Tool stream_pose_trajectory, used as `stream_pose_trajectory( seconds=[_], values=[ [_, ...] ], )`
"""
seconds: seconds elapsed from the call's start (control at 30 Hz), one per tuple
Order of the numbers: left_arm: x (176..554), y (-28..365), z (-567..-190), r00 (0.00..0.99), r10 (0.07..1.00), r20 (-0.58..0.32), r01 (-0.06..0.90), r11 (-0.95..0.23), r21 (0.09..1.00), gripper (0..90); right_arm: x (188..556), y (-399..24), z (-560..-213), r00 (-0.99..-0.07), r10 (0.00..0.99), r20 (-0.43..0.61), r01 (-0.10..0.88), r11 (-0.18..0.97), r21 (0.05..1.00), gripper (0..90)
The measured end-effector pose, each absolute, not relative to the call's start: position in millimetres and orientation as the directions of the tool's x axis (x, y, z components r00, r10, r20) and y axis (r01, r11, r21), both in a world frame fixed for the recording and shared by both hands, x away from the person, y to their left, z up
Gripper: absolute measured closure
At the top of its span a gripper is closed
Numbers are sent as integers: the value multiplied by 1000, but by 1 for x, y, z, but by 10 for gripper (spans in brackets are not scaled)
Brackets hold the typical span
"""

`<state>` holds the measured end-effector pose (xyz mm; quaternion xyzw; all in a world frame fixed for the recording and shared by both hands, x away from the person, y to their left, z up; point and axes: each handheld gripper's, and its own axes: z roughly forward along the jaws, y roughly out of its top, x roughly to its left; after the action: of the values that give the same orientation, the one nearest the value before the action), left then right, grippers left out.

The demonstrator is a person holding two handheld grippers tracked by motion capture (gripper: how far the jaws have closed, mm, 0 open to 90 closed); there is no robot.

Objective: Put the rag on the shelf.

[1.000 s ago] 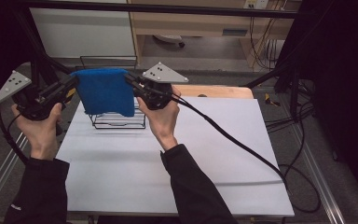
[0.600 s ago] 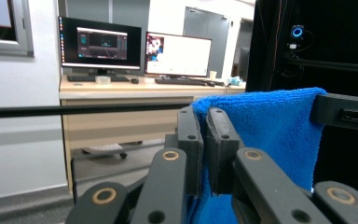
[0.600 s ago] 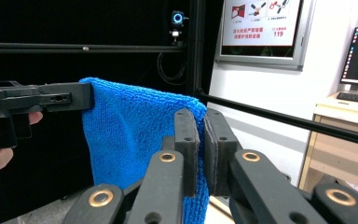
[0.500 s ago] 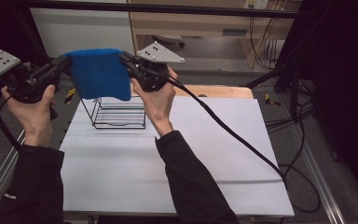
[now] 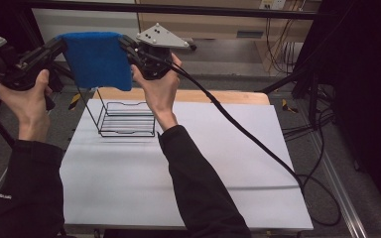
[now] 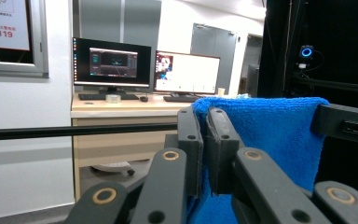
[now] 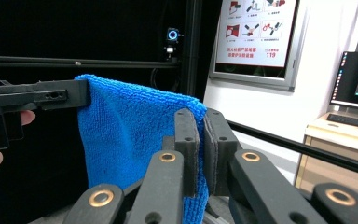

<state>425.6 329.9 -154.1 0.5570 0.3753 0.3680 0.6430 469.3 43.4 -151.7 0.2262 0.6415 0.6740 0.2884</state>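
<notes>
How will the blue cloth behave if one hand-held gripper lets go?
Probably floppy: the cloth hangs limp below its pinched corners. It looks light, so the remaining corner grip likely holds. It would likely swing down toward the wire rack.

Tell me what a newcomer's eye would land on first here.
First the bright blue terry towel, stretched in the air between the left gripper and the right gripper, each clamped on a top corner. Below it, a black wire rack stands at the far left of the white table. Two lit computer monitors glow on a desk beyond.
</notes>
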Motion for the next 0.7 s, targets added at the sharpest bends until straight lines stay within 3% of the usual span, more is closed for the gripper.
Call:
stream_pose_trajectory(
  seconds=[0.7],
  values=[
    [472,326,-149,430,898,-95,-56,131,990,851,505,46,-139,-702,706,-96,-114,21,993,858]
  ],
)
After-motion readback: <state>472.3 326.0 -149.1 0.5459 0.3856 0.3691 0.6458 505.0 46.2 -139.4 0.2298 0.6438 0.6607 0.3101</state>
